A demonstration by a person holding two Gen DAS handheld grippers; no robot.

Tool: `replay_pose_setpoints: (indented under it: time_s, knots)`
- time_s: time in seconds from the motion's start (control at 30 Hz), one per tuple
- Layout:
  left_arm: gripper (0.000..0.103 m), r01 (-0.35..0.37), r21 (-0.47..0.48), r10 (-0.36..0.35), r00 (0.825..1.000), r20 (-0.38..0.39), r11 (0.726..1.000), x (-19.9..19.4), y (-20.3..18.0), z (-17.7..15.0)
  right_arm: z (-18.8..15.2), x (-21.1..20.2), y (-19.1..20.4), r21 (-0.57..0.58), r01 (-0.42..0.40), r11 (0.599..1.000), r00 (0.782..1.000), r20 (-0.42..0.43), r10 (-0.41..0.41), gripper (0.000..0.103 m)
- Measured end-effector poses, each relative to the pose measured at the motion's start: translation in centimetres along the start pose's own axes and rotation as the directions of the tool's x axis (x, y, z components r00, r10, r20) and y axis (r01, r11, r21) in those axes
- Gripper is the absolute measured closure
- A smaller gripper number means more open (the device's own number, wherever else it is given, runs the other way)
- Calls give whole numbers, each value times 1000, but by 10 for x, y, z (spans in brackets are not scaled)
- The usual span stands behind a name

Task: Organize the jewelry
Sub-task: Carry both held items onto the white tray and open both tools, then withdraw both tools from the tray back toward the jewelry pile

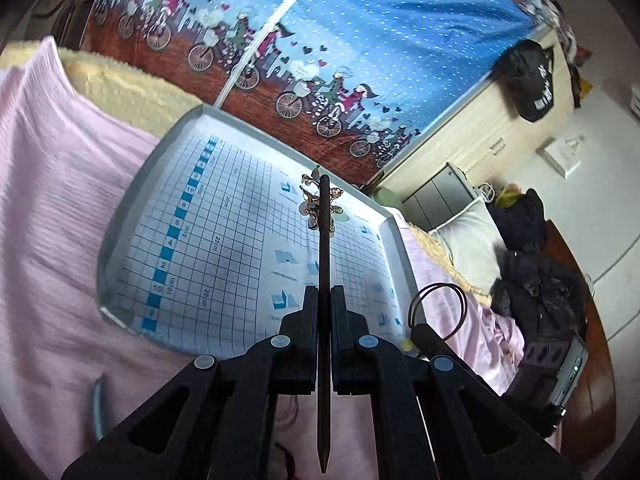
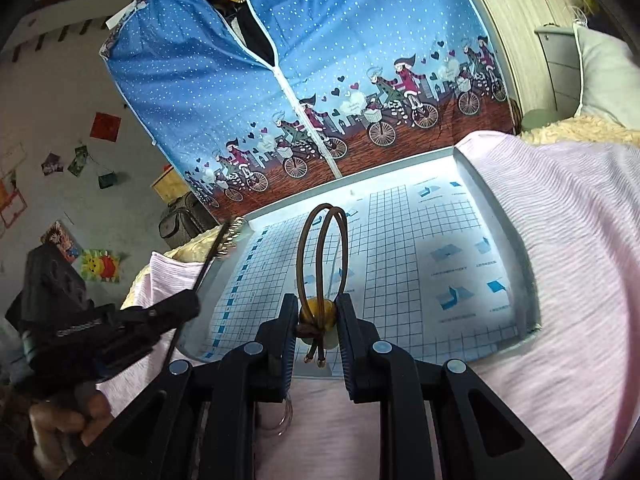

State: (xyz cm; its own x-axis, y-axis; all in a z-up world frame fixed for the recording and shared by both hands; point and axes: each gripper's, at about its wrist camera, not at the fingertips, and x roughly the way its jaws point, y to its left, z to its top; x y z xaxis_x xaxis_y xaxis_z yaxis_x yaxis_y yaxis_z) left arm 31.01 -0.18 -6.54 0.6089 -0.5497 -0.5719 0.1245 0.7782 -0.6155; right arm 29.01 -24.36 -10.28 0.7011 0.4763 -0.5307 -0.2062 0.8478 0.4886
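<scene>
My left gripper [image 1: 324, 300] is shut on a dark wooden hair stick [image 1: 324, 264] that points up over the tray, its gold flower ornament [image 1: 318, 204] at the far end. The same left gripper [image 2: 180, 304] and hair stick [image 2: 214, 248] appear at the left of the right wrist view. My right gripper [image 2: 318, 312] is shut on a brown cord hair tie [image 2: 322, 248] at its amber bead [image 2: 316, 312], with the two loops standing up. That hair tie [image 1: 438, 308] also shows at the right of the left wrist view. Below both lies a shallow tray [image 1: 120, 208] lined with blue grid paper [image 2: 404, 248].
The tray rests on a pink cloth [image 1: 52, 208] over a cream fleece blanket [image 1: 128, 88]. Behind stands a blue dotted fabric wardrobe [image 2: 352, 40] with bicycle print. Dark clothes [image 1: 536, 280] and a pillow [image 1: 468, 232] lie at the right. A hand [image 2: 64, 428] holds the left gripper.
</scene>
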Motion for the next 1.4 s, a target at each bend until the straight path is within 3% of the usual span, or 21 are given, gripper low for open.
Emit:
replay_pose_setpoints:
  time_s: [0.2,0.37,0.5,0.57,0.63,0.73,0.77,0.8,0.9,0.97,1.03,1.07,1.2,1.33,1.4]
  knots:
    - [100,-54,43,53,998,23,998,20,15,8,-10,16,0,-34,30,999,998,-61,-33,84]
    - [100,-92,64,93,996,-12,994,31,20,-1,-18,20,3,-61,62,996,994,-87,-67,84]
    - [100,-74,58,77,995,-60,996,37,20,-6,-19,24,1,-64,78,995,991,-106,-85,82]
    - [100,-68,86,72,996,-47,994,35,15,-8,-20,24,-1,-57,75,996,991,-110,-81,78]
    - [97,-91,117,98,994,-55,989,34,8,-9,-19,22,-1,-66,82,994,990,-109,-89,65]
    - [95,-115,125,123,990,-63,985,24,1,-11,-17,17,3,-90,90,992,991,-96,-98,61]
    - [87,-119,120,127,990,-57,986,19,0,-11,-16,14,5,-98,94,991,991,-90,-103,60]
    - [70,-130,114,136,990,-40,985,11,-2,-11,-14,10,8,-107,100,989,991,-79,-109,54]
    - [33,-176,107,174,984,36,978,-17,-6,-10,-12,-7,18,-135,116,984,992,-27,-121,33]
    - [29,-207,112,196,976,99,972,-41,-10,-11,-12,-22,27,-155,126,980,992,13,-126,16]
    - [12,-242,143,224,966,128,960,-62,-16,-12,-14,-42,36,-160,110,981,992,74,-99,0]
    - [1,-259,166,237,961,141,951,-72,-21,-14,-13,-51,40,-166,96,981,992,101,-80,0]
    - [1,-311,289,234,934,270,905,-115,-43,-34,-18,-86,62,-237,86,968,983,179,-43,0]
    - [1,-390,410,244,899,364,824,-147,-71,-61,-25,-114,86,-324,117,939,971,237,-39,0]
    - [1,-407,433,238,889,392,804,-163,-80,-77,-31,-126,96,-359,123,925,966,258,-28,0]
